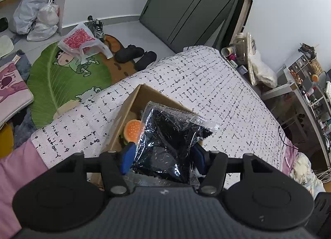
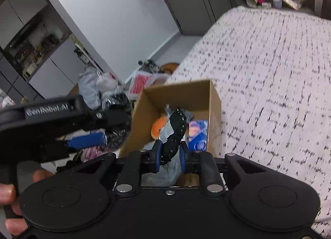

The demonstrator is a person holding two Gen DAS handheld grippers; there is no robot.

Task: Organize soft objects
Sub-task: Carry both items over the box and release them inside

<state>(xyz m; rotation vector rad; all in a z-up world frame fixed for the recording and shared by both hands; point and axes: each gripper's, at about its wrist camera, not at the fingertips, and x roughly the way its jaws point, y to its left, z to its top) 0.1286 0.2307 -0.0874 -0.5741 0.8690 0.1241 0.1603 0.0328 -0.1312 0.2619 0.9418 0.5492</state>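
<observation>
An open cardboard box (image 1: 126, 115) stands on the bed; the right wrist view shows it too (image 2: 213, 98). My left gripper (image 1: 163, 156) is shut on a clear plastic bag of dark fabric (image 1: 171, 133) and holds it over the box's near edge. My right gripper (image 2: 170, 153) is shut on a black studded strap (image 2: 175, 133) above the box. Inside the box lie a burger plush (image 1: 132, 128), a grey soft item (image 2: 167, 133) and a blue packet (image 2: 197, 135). The left gripper also shows at the left of the right wrist view (image 2: 86, 139).
The bed has a white black-flecked cover (image 1: 196, 86) with pink sheet at its near edge (image 1: 18, 168). On the floor are a green leaf rug (image 1: 62, 86), plastic bags (image 1: 80, 40), shoes (image 1: 132, 53). A cluttered desk (image 1: 300, 94) stands right of the bed.
</observation>
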